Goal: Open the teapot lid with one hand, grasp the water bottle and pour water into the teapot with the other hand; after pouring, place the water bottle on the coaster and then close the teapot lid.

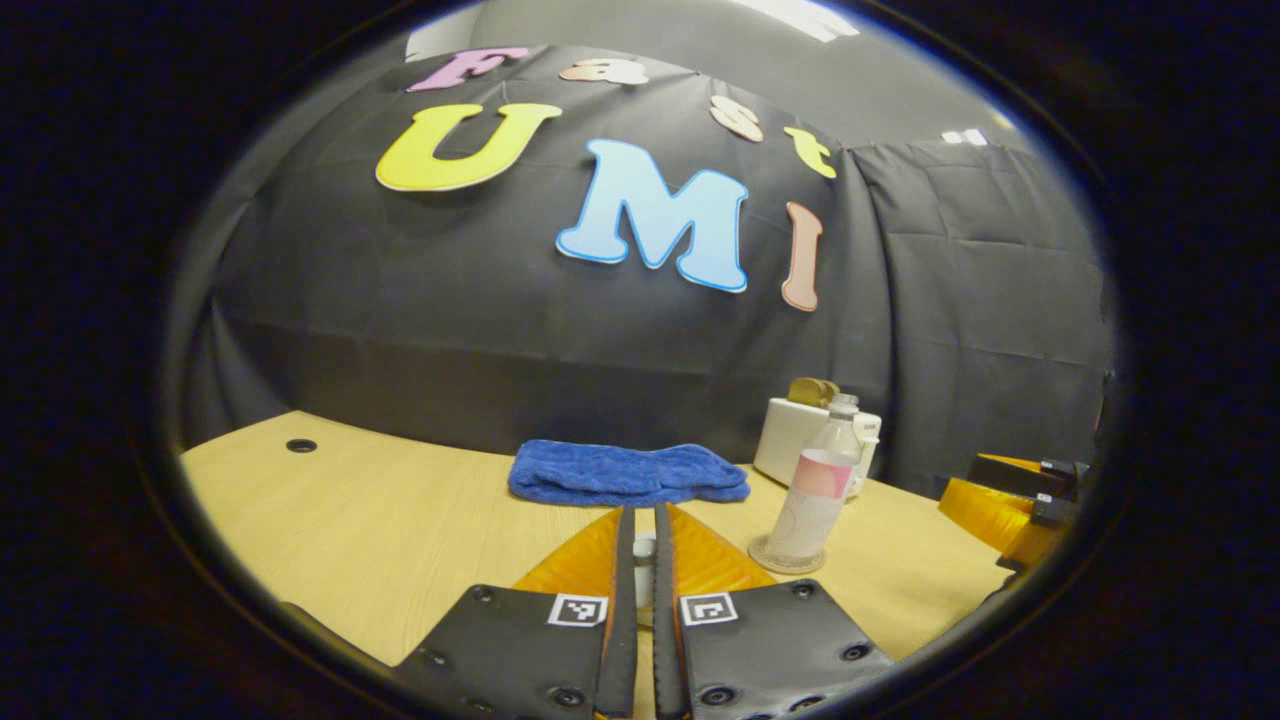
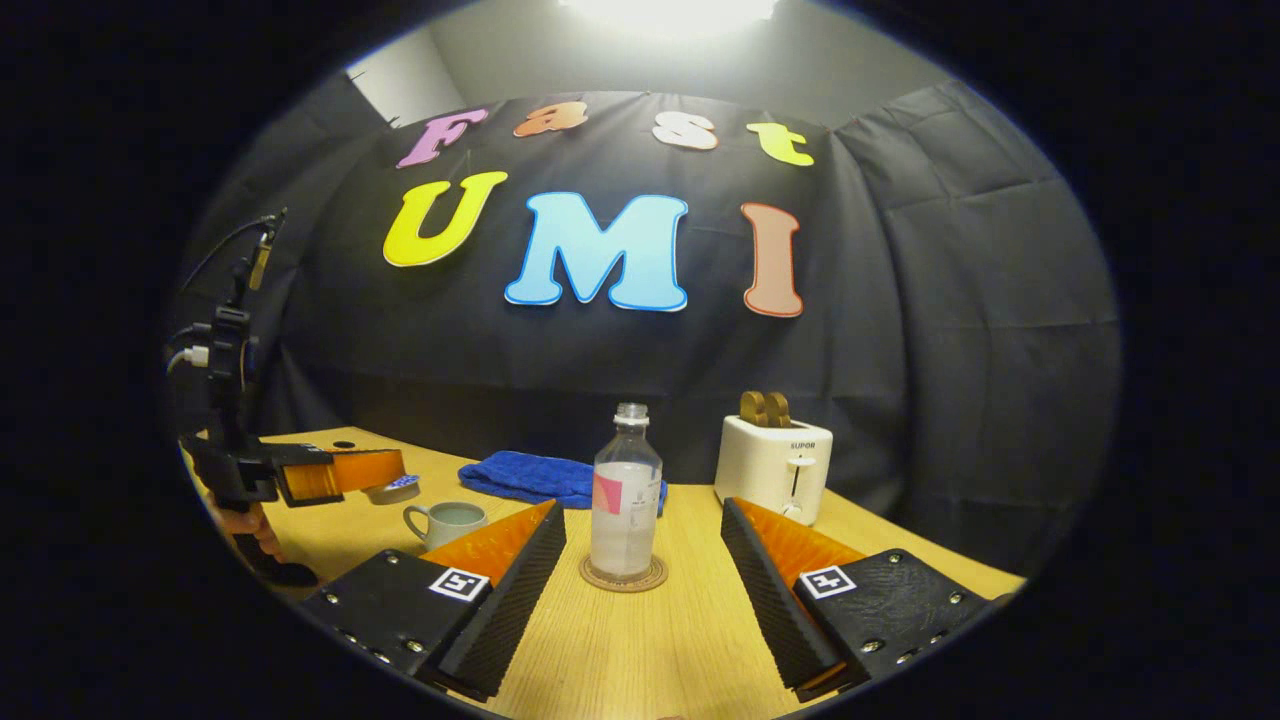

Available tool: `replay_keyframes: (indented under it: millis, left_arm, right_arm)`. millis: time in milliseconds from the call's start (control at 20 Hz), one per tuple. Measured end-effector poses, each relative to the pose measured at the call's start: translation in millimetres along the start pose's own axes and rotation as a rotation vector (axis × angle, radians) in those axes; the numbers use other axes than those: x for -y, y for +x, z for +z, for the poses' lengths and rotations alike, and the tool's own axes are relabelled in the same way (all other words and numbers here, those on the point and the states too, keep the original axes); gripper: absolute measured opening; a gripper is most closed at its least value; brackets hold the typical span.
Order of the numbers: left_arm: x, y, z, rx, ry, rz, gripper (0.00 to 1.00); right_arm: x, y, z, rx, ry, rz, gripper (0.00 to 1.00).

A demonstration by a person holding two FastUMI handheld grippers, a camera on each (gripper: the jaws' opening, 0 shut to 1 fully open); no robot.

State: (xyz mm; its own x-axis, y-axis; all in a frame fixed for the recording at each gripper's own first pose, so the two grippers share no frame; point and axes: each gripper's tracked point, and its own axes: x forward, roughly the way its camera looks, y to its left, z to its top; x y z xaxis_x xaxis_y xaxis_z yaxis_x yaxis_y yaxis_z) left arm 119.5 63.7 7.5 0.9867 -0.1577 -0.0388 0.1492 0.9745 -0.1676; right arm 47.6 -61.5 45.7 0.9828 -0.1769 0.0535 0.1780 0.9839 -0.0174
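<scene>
The worktop (image 2: 620, 650) is pale yellow wood with a fine grain. On it a clear bottle (image 2: 625, 495) with a pink-and-white label stands on a round tan coaster (image 2: 625, 578) with a darker rim. Behind lies a deep blue, fuzzy towel (image 1: 628, 472). The toaster (image 2: 772, 465) is cream-white with golden-brown toast (image 2: 764, 407) in its slots. The teapot (image 2: 446, 521) is off-white with a greyish inside, and the lid (image 2: 392, 489) shows white with blue marks.
</scene>
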Motion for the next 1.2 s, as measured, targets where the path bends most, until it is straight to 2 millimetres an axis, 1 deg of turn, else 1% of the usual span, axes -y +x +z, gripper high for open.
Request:
replay_keyframes:
  millis: [50, 100, 150, 200, 250, 300, 400, 450, 500, 550, 600, 700, 800, 900, 1000, 1050, 1100, 1200]
  left_arm:
    - [5, 6, -4, -0.009, 0.013, 0.003, 0.13]
    - [9, 11, -6, -0.014, 0.027, 0.006, 0.15]
    - [13, 17, -8, -0.015, 0.039, 0.008, 0.15]
    - [17, 22, -8, -0.012, 0.047, 0.008, 0.13]
    - [21, 29, -12, -0.015, 0.051, 0.007, 0.13]
    - [24, 34, -14, -0.019, 0.059, 0.008, 0.15]
    - [27, 45, -15, -0.022, 0.084, 0.019, 0.14]
    - [30, 49, -16, -0.025, 0.087, 0.018, 0.12]
    - [30, 52, -17, -0.030, 0.089, 0.022, 0.14]
    - [27, 56, -20, -0.035, 0.095, 0.030, 0.14]
    - [25, 58, -22, -0.039, 0.102, 0.037, 0.14]
    - [23, 58, -21, -0.033, 0.104, 0.040, 0.15]
    - [20, 59, -23, -0.038, 0.119, 0.051, 0.14]
    - [20, 61, -25, -0.041, 0.131, 0.055, 0.15]
    - [22, 62, -25, -0.038, 0.129, 0.056, 0.13]
    - [22, 62, -24, -0.036, 0.128, 0.057, 0.13]
    - [23, 61, -23, -0.036, 0.127, 0.056, 0.15]
    - [23, 62, -25, -0.038, 0.127, 0.056, 0.15]
  right_arm:
    - [7, -3, -5, -0.017, 0.015, -0.012, 0.97]
    - [15, -6, -8, -0.019, 0.022, -0.025, 0.97]
    - [19, -6, -7, -0.014, 0.025, -0.038, 0.97]
    - [22, -7, -11, -0.023, 0.034, -0.045, 0.97]
    - [21, -9, -6, -0.011, 0.038, -0.040, 0.97]
    - [19, -9, -5, -0.002, 0.026, -0.041, 0.97]
    - [18, -12, 0, 0.020, 0.000, -0.046, 0.97]
    - [14, -12, 1, 0.030, -0.004, -0.035, 0.97]
    - [11, -12, 0, 0.030, -0.006, -0.025, 0.98]
    - [9, -10, -2, 0.021, -0.011, -0.017, 0.97]
    - [5, -9, -8, 0.006, -0.014, -0.008, 0.97]
    - [1, -9, -12, -0.013, -0.015, 0.005, 0.97]
    - [-1, -8, -13, -0.019, -0.012, 0.012, 0.97]
    - [-1, -8, -15, -0.021, -0.016, 0.013, 0.97]
    - [-2, -7, -15, -0.024, -0.019, 0.015, 0.97]
    - [-1, -7, -16, -0.027, -0.021, 0.016, 0.97]
    - [-2, -6, -17, -0.029, -0.020, 0.017, 0.97]
    - [-3, -7, -17, -0.030, -0.017, 0.021, 0.97]
